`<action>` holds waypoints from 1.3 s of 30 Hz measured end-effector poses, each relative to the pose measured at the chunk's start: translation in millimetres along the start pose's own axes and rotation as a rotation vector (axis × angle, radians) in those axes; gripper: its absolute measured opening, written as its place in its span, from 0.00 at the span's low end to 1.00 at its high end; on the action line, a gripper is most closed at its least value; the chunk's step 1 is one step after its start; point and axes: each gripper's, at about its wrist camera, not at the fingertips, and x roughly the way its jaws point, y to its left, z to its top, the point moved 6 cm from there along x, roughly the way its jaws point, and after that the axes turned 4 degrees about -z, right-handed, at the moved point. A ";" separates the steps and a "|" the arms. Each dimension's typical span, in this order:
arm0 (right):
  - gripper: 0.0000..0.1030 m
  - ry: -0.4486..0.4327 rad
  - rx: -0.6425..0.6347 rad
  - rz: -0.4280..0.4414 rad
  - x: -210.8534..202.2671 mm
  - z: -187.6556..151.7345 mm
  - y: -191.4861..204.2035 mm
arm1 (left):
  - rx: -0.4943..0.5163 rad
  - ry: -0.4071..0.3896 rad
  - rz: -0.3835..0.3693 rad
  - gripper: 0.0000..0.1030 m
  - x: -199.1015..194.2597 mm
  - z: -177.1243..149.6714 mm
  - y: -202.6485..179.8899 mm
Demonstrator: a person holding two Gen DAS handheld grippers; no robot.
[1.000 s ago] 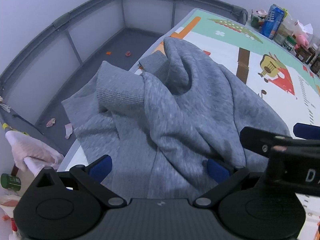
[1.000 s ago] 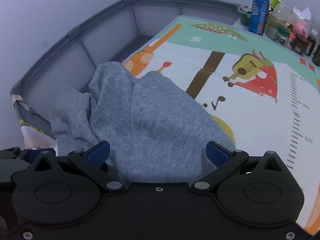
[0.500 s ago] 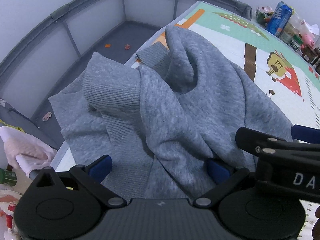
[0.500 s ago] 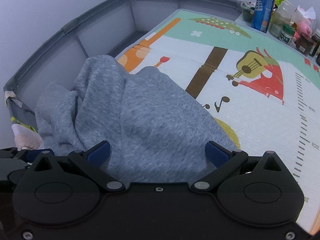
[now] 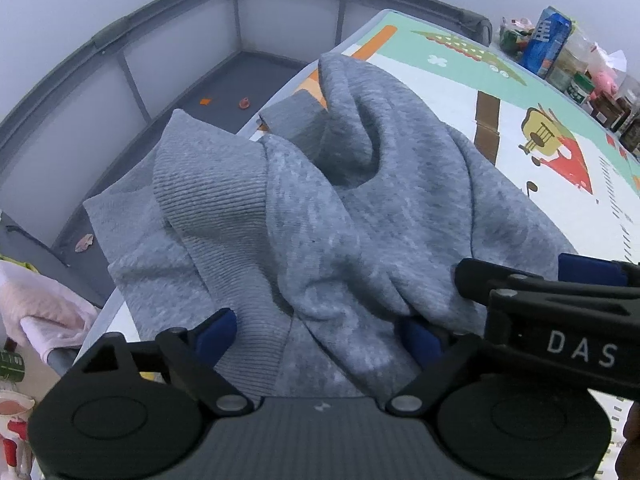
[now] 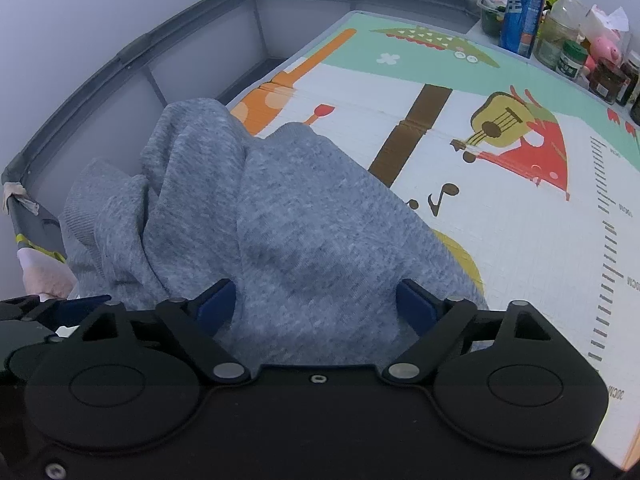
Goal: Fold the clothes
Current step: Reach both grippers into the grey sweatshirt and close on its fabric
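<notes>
A crumpled grey sweatshirt (image 5: 360,208) lies heaped at the near left corner of the cartoon play mat (image 5: 500,92), its ribbed hem (image 5: 208,192) hanging over the mat's edge. My left gripper (image 5: 318,332) stands open, and the cloth bunches up between its blue pads (image 5: 216,330). My right gripper (image 6: 316,302) is open too, with the same sweatshirt (image 6: 304,232) filling the gap between its fingers. The two grippers sit side by side; the right one's black body (image 5: 560,300) shows at the right of the left wrist view.
A grey playpen fence (image 5: 120,40) rings the mat (image 6: 520,220). Cans, jars and a pink toy (image 6: 560,40) crowd the far right corner. A pink cloth (image 5: 44,312) lies outside the mat at the left. Small scraps (image 5: 244,102) dot the dark floor.
Both grippers have closed in on the sweatshirt, which now looms larger and sits deeper between the fingers. The finger spacing has stayed the same.
</notes>
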 end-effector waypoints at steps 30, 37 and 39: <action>0.11 -0.022 -0.024 0.036 -26.5 -1.3 4.4 | 0.027 -0.053 -0.002 0.40 -26.9 2.3 -6.1; 0.06 -0.036 0.005 0.054 -38.6 -0.8 -0.6 | 0.001 -0.060 -0.042 0.27 -38.7 2.2 -5.9; 0.05 -0.045 0.007 0.055 -43.9 -0.8 -1.5 | 0.009 -0.066 -0.050 0.24 -43.0 1.3 -8.0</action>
